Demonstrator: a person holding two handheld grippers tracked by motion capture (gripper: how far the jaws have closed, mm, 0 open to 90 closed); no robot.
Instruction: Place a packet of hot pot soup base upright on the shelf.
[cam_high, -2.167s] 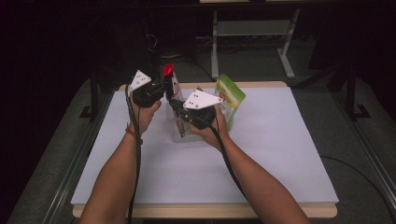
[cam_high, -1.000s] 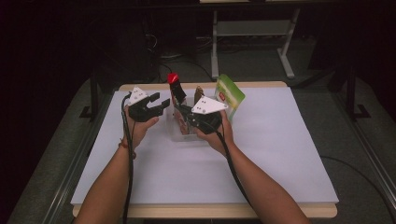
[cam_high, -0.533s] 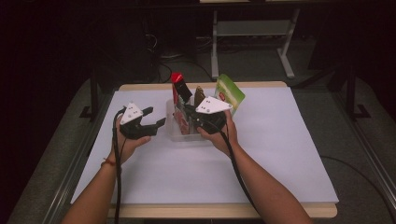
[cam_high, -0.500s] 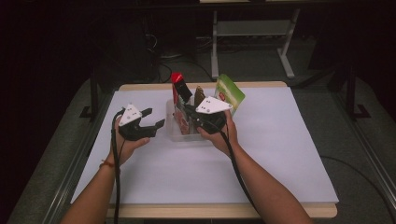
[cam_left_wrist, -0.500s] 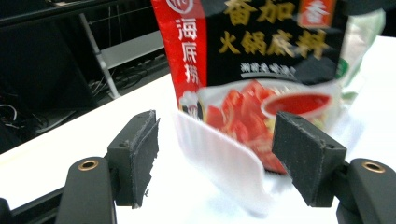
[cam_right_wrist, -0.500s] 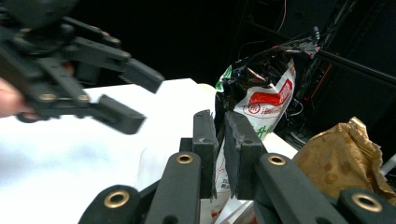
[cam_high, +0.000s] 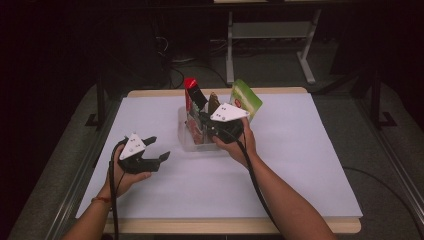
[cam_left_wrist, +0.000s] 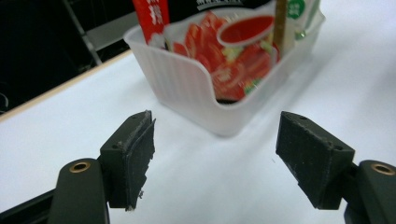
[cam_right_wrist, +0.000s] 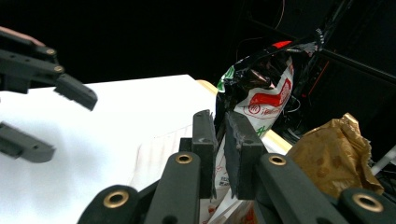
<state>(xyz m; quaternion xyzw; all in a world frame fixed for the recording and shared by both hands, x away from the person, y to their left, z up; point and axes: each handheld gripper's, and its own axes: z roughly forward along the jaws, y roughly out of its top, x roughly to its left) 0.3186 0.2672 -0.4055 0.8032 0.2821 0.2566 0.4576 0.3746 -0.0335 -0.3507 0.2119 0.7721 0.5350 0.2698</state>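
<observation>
A clear plastic bin stands on the white tabletop, packed with snack bags standing on edge. In the left gripper view its ribbed, translucent wall lies just ahead of the left claw, with a low notch in the near end. Through that notch shows a red tomato-print bag; beside it, at the bin's far corner, rises a red packet, and a green-and-white bag stands at the other end.

The left claw hovers over the bare tabletop short of the bin, well apart from it; its jaws have just been opening and stand wide apart with nothing between them.

The right claw sits at the bin's top. Its jaws are drawn nearly together and clamped on the thin upper edge of a white bag with red print, whose black glossy top rises just beyond the pads. A crumpled brown bag stands just to that claw's right. In the high view a green bag leans behind the right claw at the bin's far side.
</observation>
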